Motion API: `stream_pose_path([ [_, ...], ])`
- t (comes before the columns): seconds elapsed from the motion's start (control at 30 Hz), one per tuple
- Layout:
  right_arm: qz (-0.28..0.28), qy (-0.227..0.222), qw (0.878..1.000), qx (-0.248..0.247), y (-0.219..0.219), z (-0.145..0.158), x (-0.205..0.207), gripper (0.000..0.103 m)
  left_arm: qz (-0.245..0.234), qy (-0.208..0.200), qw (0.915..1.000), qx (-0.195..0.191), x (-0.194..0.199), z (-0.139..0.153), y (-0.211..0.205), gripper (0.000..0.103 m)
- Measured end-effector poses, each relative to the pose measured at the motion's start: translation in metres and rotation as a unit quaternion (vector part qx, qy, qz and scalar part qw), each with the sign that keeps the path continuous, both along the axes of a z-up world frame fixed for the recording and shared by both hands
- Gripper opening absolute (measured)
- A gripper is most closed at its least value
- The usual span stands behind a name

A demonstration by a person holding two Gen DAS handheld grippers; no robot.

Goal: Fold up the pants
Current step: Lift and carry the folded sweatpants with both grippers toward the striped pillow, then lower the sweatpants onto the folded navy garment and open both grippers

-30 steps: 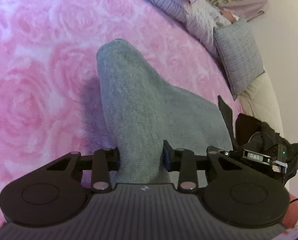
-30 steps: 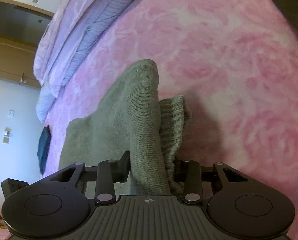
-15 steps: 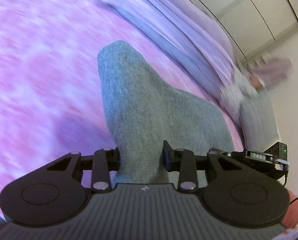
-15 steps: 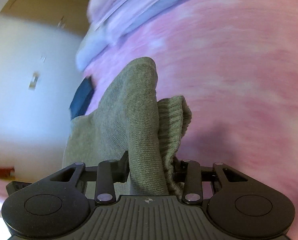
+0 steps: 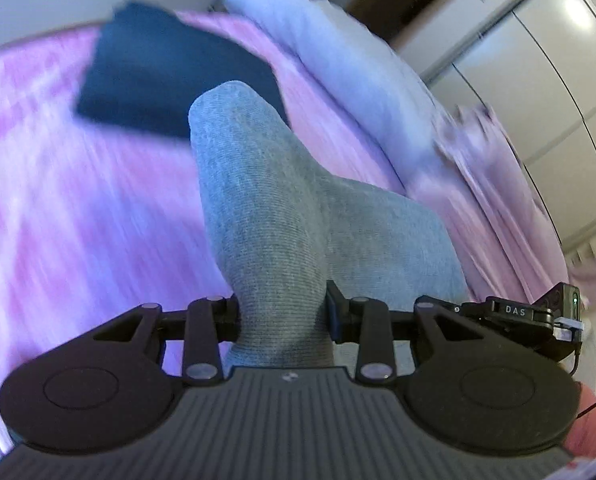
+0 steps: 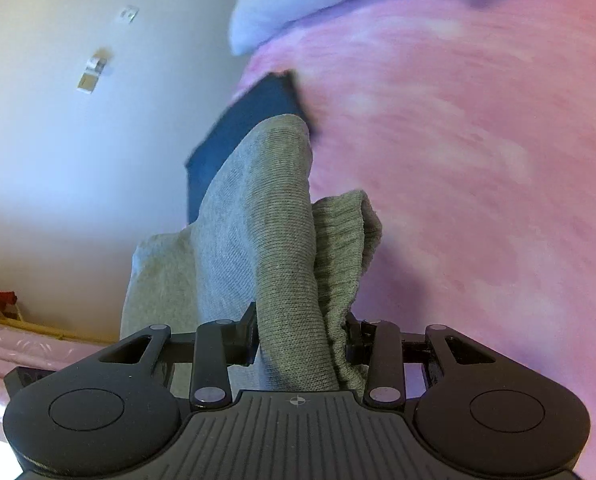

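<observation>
Grey knit pants (image 5: 266,216) are bunched between the fingers of my left gripper (image 5: 284,312), which is shut on the fabric. The cloth stands up in a fold ahead of the jaws and drapes away to the right. My right gripper (image 6: 299,334) is shut on the same grey pants (image 6: 274,240), with a ribbed cuff or waistband (image 6: 345,248) bulging out on its right side. Both grippers hold the pants above a pink rose-patterned bedspread (image 5: 58,208), which is blurred. In the left wrist view the other gripper (image 5: 537,316) shows at the right edge.
A folded dark navy garment (image 5: 158,76) lies on the bedspread (image 6: 477,140) ahead, also the navy garment (image 6: 254,120) in the right view. Pale lilac bedding (image 5: 337,68) is piled along the far side. White wardrobe doors (image 5: 545,52) and a white wall (image 6: 78,140) stand beyond.
Both grippers have swept fast across the bed with the pants held. The view has swung from the pillow end to the navy garment, wall and wardrobe. Neither grip has changed.
</observation>
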State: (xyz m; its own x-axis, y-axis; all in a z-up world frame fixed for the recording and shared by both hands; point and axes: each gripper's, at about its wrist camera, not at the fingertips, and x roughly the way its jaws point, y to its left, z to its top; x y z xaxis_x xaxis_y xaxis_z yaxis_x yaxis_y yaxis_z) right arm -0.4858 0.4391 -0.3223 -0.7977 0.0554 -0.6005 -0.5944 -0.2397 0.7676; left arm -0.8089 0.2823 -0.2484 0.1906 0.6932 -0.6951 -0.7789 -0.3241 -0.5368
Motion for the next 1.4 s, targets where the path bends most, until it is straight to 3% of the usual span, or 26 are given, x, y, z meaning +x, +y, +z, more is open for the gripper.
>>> stream_pose_path([
  [0.2, 0.037, 0.012, 0.998, 0.057, 0.087, 0.014, -0.147, 0.034, 0.033, 0.016, 0.9984, 0.044, -0.125, 0.011, 0.08, 0.031],
  [0.43, 0.072, 0.0, 0.993, 0.091, 0.163, 0.006, -0.235, 0.034, 0.061, 0.0, 0.996, 0.066, -0.204, -0.008, 0.15, 0.031],
  [0.8, 0.079, -0.022, 0.993, 0.084, 0.215, -0.053, -0.277, 0.037, 0.057, -0.007, 0.9974, 0.043, -0.246, -0.062, 0.189, 0.031],
  [0.87, 0.06, -0.055, 0.993, 0.088, 0.216, -0.065, -0.276, 0.052, 0.059, 0.001, 0.9979, 0.027, -0.251, -0.077, 0.19, 0.034],
  [0.97, 0.028, -0.078, 0.992, 0.093, 0.213, -0.066, -0.262, 0.059, 0.047, 0.002, 0.9984, 0.033, -0.251, -0.076, 0.18, 0.034],
  [1.03, 0.013, -0.114, 0.98, 0.162, 0.202, -0.046, -0.248, 0.06, 0.038, 0.028, 0.9984, 0.033, -0.249, -0.063, 0.172, 0.035],
  [1.13, -0.017, -0.158, 0.951, 0.265, 0.179, -0.016, -0.237, 0.059, 0.041, 0.082, 0.9953, 0.034, -0.243, -0.042, 0.161, 0.033],
  [1.2, -0.004, -0.174, 0.928, 0.328, 0.164, -0.004, -0.245, 0.046, 0.048, 0.121, 0.9903, 0.047, -0.237, -0.029, 0.158, 0.032],
  [1.27, 0.028, -0.18, 0.902, 0.392, 0.15, 0.001, -0.264, 0.025, 0.052, 0.168, 0.9821, 0.068, -0.226, -0.016, 0.161, 0.03],
  [1.3, 0.053, -0.186, 0.889, 0.415, 0.145, -0.001, -0.277, 0.02, 0.047, 0.188, 0.9782, 0.074, -0.22, -0.011, 0.165, 0.029],
  [1.37, 0.08, -0.196, 0.875, 0.436, 0.143, -0.011, -0.295, 0.006, 0.02, 0.22, 0.9726, 0.072, -0.207, -0.01, 0.181, 0.027],
  [1.4, 0.091, -0.206, 0.867, 0.445, 0.145, -0.021, -0.304, 0.006, 0.002, 0.228, 0.972, 0.058, -0.202, -0.015, 0.192, 0.025],
])
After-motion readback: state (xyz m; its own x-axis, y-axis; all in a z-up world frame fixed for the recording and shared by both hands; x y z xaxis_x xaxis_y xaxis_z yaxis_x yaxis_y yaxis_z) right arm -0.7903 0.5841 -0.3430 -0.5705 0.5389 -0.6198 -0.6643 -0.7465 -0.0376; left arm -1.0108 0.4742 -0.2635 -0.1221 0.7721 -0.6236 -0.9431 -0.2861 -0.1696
